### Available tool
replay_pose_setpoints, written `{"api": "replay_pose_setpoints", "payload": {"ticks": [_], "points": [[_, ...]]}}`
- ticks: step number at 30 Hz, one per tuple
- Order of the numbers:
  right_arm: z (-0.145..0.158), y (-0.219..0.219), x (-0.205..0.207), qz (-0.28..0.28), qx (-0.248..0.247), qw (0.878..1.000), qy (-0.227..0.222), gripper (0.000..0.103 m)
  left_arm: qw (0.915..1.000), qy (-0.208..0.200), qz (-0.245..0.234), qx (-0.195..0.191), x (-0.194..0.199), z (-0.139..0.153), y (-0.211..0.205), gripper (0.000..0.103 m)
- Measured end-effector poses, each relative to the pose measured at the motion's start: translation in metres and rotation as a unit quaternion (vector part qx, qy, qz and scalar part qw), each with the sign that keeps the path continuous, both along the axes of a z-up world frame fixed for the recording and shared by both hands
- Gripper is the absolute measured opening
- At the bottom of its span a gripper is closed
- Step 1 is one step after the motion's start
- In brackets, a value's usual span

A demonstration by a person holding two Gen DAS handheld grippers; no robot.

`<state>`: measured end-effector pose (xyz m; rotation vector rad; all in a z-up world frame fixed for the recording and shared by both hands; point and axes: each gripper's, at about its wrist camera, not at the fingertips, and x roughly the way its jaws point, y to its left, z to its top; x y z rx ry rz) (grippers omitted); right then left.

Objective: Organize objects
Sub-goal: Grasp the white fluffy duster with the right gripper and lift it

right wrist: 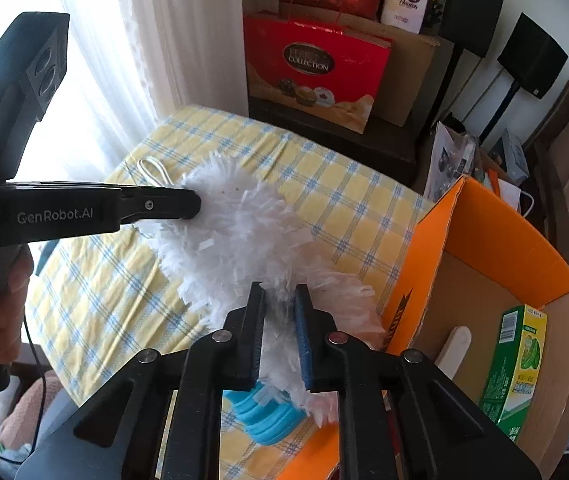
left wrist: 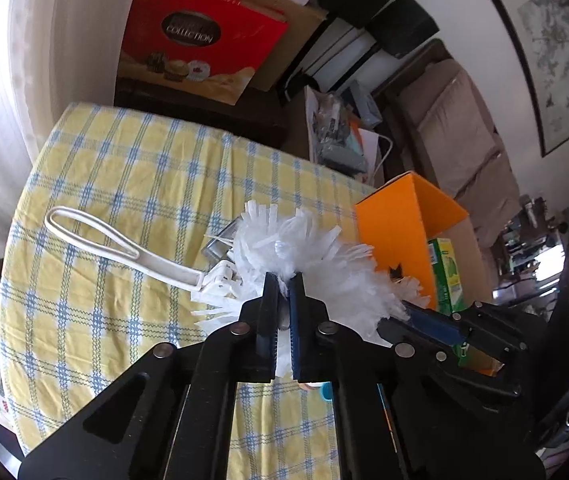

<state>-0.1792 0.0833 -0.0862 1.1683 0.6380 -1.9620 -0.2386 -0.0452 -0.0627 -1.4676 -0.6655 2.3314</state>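
A white fluffy duster [left wrist: 316, 248] with a white looped handle [left wrist: 96, 232] lies across the yellow-and-blue checked tablecloth [left wrist: 124, 168]. My left gripper [left wrist: 284, 284] is shut on the fluff near the handle end. The right gripper [left wrist: 400, 316] bites into the fluff's other end, beside the orange box [left wrist: 400, 220]. In the right wrist view my right gripper [right wrist: 280, 292] is shut on the duster [right wrist: 240, 232], white strands squeezed between its pads. The left gripper [right wrist: 192, 205] enters from the left, held by a hand [right wrist: 4, 308]. The handle loop [right wrist: 154, 172] shows behind it.
The open orange box [right wrist: 484, 232] stands at the table's right edge, holding a green carton [right wrist: 520, 360] and a white piece [right wrist: 454, 346]. A blue ribbed object [right wrist: 268, 412] lies under the duster. A red gift bag [right wrist: 316, 68] stands beyond the table, curtains on the left.
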Motion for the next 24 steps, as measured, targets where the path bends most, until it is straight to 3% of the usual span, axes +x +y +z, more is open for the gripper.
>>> {"api": "replay_pose_setpoints", "payload": {"ticks": [14, 24], "points": [[0.058, 0.019, 0.028, 0.013, -0.055, 0.998, -0.009, 0.011, 0.9965, 0.079, -0.021, -0.016, 0.008, 0.096, 0.019, 0.003], [0.1, 0.051, 0.05, 0.013, -0.087, 0.996, -0.001, 0.011, 0.9888, 0.125, -0.073, -0.037, 0.017, 0.159, 0.081, 0.003]]}}
